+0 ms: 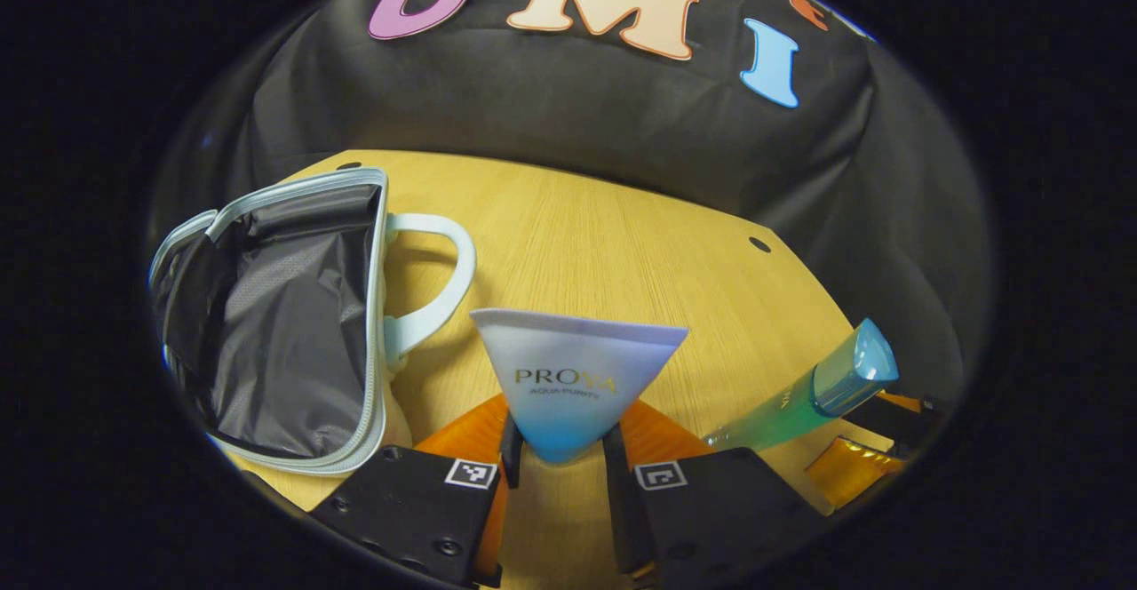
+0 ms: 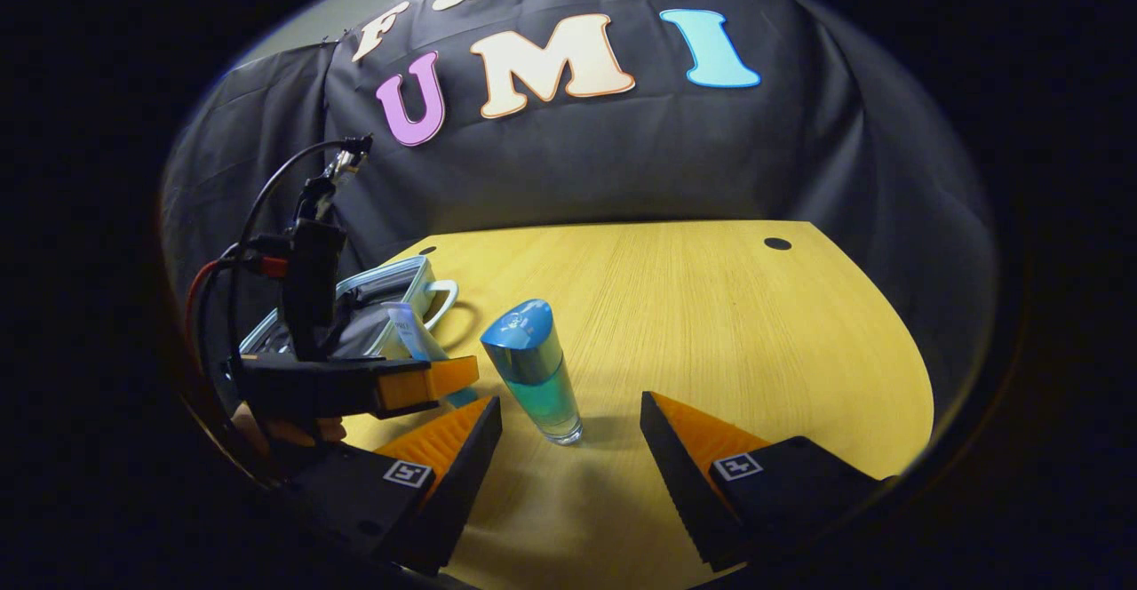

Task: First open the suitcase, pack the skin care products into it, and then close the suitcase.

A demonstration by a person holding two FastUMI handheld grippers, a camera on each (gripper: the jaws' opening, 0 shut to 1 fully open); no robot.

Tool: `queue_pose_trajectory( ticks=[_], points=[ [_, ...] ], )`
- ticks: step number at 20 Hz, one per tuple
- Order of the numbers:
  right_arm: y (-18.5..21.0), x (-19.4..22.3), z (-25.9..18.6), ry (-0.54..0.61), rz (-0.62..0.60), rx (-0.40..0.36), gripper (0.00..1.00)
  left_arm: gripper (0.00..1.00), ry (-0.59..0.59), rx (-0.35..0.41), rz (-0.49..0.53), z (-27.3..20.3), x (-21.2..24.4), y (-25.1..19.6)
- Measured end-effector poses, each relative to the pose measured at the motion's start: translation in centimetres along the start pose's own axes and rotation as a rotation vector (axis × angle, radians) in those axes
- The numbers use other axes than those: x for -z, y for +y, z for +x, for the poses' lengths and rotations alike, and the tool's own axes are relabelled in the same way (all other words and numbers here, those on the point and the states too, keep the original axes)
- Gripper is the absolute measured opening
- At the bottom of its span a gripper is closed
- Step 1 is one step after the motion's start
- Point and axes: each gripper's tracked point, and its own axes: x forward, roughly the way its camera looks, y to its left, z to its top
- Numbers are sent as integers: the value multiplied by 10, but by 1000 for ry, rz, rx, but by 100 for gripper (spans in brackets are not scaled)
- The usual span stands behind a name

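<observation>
— Pale blue suitcase [image 1: 293, 323] at the left of the left gripper view, lying open near the desk's [image 1: 604, 243] far left corner. Dark grey lining exposed, zip running round the rim, looped handle [image 1: 435, 283] sticking out toward the middle of the desk.

— And just right of that?

— White-to-blue tube [image 1: 576, 377] of skin care product, crimped wide end up, narrow end down between the left claw's [image 1: 561, 457] fingers. Pinched from both sides, held above the wood, not resting on it.

— Further right in that view?

— Blue-capped bottle [image 1: 822, 390], clear green-blue body, leaning across the frame near the desk's right edge. Beside it part of the right claw [image 1: 866, 443], partly cut off by the picture's rim.

— Now the right gripper view, from the left?

— Left claw [image 2: 426, 381] seen side-on with black and red cables [image 2: 244, 243] rising over it; a bit of the holding hand [image 2: 284, 430] underneath. Behind it the suitcase [image 2: 391, 301], lid up, by the desk's far left corner, and the tube [image 2: 410, 328] poking up from the fingers, just in front of the case.

— And the bottle?

— Upright [image 2: 537, 368] on the desk, roughly mid-width, close to the near edge, well apart from the suitcase. Right claw [image 2: 573, 421] spread wide, one finger on each side of the bottle, neither touching it. Bare wood to the right, a small dark hole [image 2: 777, 243] near the far right corner.
</observation>
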Motion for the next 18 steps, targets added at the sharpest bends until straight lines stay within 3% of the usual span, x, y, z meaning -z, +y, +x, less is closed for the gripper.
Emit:
queue_pose_trajectory(
  ticks=[1,5,10,11,12,13,14,15,18],
  points=[
    [1,0,4,3,-6,1,95,41,-2,4,-1,-3,-5,-1],
    [6,4,24,20,-18,-8,98,41,-35,43,-15,-26,-36,-5],
    [23,14,54,25,-51,-40,97,41,-74,30,-14,-48,-66,14],
    [27,17,60,26,-54,-41,94,43,-77,18,-15,-53,-69,21],
    [28,19,65,29,-56,-41,80,41,-76,9,-17,-56,-70,27],
    [28,21,68,32,-59,-36,84,43,-76,1,-24,-59,-71,34],
    [27,24,70,41,-65,-24,73,41,-75,-5,-35,-61,-71,40],
    [24,26,71,36,-74,-8,75,41,-71,-11,-48,-64,-71,46],
    [24,24,72,23,-101,14,51,41,-58,-23,-87,-72,-72,66]
  ],
)
